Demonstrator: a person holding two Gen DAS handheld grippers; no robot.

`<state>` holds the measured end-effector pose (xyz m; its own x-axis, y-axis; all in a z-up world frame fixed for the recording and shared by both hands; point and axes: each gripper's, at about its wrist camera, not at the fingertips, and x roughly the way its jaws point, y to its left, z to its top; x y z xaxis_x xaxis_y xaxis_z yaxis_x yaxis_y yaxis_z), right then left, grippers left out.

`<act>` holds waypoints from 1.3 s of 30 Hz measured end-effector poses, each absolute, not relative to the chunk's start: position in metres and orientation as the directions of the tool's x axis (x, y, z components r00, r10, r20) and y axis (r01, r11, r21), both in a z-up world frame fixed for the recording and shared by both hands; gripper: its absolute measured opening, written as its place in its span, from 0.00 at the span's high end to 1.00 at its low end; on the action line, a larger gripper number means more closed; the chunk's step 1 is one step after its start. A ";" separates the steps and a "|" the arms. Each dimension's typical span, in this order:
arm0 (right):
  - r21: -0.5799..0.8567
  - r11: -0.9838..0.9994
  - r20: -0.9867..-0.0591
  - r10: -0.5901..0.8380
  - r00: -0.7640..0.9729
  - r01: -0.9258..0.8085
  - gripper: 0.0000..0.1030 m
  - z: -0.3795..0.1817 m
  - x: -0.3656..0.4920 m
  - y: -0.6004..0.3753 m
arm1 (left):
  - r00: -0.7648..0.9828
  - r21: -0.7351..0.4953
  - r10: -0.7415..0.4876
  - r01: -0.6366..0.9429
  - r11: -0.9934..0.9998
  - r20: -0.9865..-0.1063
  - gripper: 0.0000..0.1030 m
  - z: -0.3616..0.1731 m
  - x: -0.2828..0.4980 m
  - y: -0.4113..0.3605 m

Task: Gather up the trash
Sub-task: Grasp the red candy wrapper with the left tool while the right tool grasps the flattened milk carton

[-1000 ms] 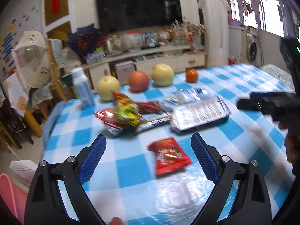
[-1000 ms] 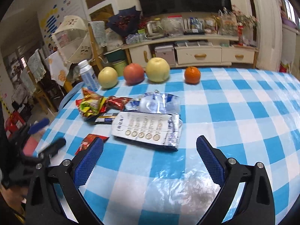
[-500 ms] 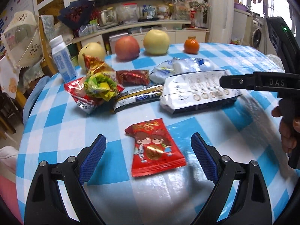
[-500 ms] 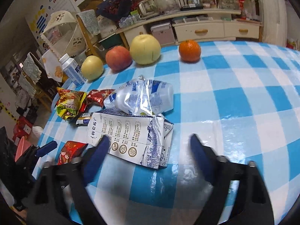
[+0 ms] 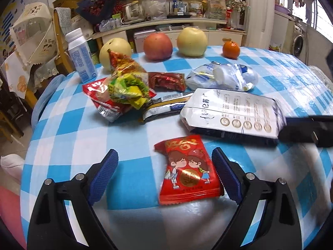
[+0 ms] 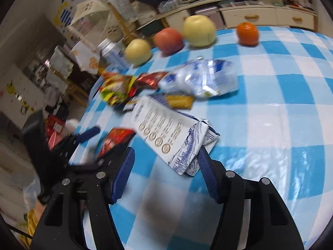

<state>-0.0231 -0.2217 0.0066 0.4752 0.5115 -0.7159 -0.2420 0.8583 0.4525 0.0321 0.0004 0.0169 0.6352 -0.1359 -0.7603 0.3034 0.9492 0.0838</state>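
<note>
The left gripper point(image 5: 164, 175) had its blue jaws spread wide, and a red candy wrapper point(image 5: 187, 175) lay flat on the table between them, close to the right jaw, with nothing pinching it. The right gripper point(image 6: 165, 173) had just been closing its jaws, and the near end of a flat white milk carton point(image 6: 170, 133) sat between them; the right jaw was at the carton's edge and the left jaw stood apart from it, so it was not squeezed yet. Above the carton, in the middle of the right wrist picture, lay a crumpled clear plastic bag point(image 6: 199, 79), and to its left a pile of snack wrappers point(image 6: 120, 87). Farther up, near the top of the blue checked tablecloth point(image 6: 281, 108), two yellow pears point(image 6: 199, 31), a red apple point(image 6: 168, 40) and an orange point(image 6: 247, 33) stood in a row. A small milk bottle point(image 5: 80, 55) stood at the upper left of the left wrist picture.
</note>
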 end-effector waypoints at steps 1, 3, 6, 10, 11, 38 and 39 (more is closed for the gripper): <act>0.422 0.870 -0.722 0.492 0.487 -0.255 0.38 0.009 -0.027 -0.218 | 0.631 0.083 -0.132 0.299 0.951 -0.765 0.13 0.016 0.033 0.002; 0.330 0.907 -0.733 0.421 0.534 -0.262 0.38 0.015 -0.031 -0.214 | 0.622 0.089 -0.124 0.299 0.950 -0.773 0.21 0.014 0.035 0.003; 0.210 0.947 -0.723 0.317 0.613 -0.242 0.27 0.022 -0.031 -0.213 | 0.617 0.084 -0.124 0.297 0.951 -0.777 0.30 0.013 0.036 0.005; 0.167 0.950 -0.714 0.301 0.632 -0.263 0.19 0.018 -0.018 -0.207 | 0.606 0.059 -0.141 0.298 0.953 -0.783 0.37 0.011 0.038 0.008; 0.161 0.948 -0.718 0.303 0.627 -0.275 0.19 0.016 -0.014 -0.203 | 0.603 0.050 -0.149 0.300 0.953 -0.783 0.39 0.011 0.039 0.009; 0.070 0.920 -0.785 0.289 0.548 -0.385 0.32 -0.008 0.016 -0.150 | 0.562 -0.020 -0.250 0.382 0.924 -0.788 0.31 0.008 0.038 0.026; 0.065 0.919 -0.785 0.288 0.549 -0.388 0.34 -0.007 0.014 -0.149 | 0.562 -0.021 -0.250 0.383 0.924 -0.789 0.31 0.008 0.039 0.026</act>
<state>0.0145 -0.1488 -0.0073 0.5492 0.2876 -0.7847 -0.3883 0.9192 0.0652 0.0385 0.0261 0.0082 0.5615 -0.2505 -0.7886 0.3828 0.9236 -0.0208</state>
